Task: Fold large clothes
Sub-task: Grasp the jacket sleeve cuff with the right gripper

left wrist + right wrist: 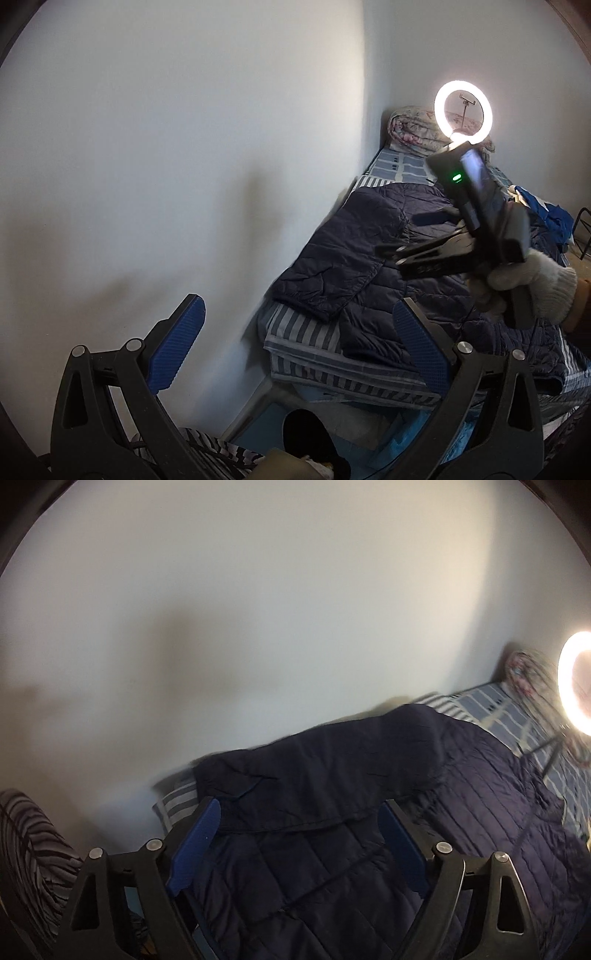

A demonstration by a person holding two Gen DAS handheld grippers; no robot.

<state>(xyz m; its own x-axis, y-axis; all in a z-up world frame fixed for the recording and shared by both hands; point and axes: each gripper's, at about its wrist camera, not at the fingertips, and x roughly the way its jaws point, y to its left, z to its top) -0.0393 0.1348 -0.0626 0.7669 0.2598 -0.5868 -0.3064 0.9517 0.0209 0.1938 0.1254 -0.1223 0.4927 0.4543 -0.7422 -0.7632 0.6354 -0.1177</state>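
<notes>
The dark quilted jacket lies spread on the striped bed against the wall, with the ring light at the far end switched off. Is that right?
Not quite: the ring light is switched on, glowing bright in the left wrist view and flaring at the edge of the right wrist view. The rest holds: the dark quilted jacket lies spread on the striped bed against the wall.

Left gripper (299, 347) sat at lower frame, jaws wide apart, empty. Right gripper (299, 843) likewise gaped; gloved right hand (524, 288) gripped its handle at right edge.
</notes>
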